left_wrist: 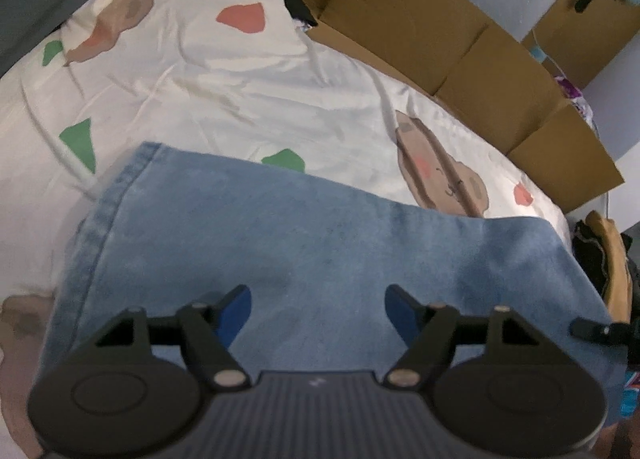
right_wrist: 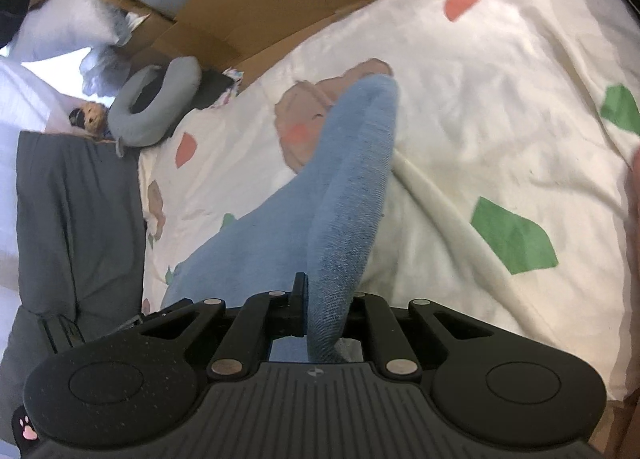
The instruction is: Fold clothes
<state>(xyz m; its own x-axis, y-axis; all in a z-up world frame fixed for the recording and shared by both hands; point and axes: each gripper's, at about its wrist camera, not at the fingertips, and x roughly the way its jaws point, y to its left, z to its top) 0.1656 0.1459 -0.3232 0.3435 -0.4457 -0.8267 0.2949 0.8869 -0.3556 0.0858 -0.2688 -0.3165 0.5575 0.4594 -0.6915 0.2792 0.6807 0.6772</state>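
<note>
Half folded at most: faded blue denim garment (left_wrist: 320, 243) doubled on cartoon-print cream bedsheet (left_wrist: 224, 91); right gripper (right_wrist: 324, 299) pinching its rolled edge, left gripper (left_wrist: 318, 309) spread wide, holding nothing; squaring remaining

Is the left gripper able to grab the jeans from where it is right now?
Probably yes. The left gripper is open directly over the jeans, with nothing between its fingers and the denim. The right gripper already pinches a fold.

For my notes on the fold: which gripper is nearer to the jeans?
Right. The right gripper is shut on the jeans; the left gripper hangs open over them, gripping nothing.
</note>
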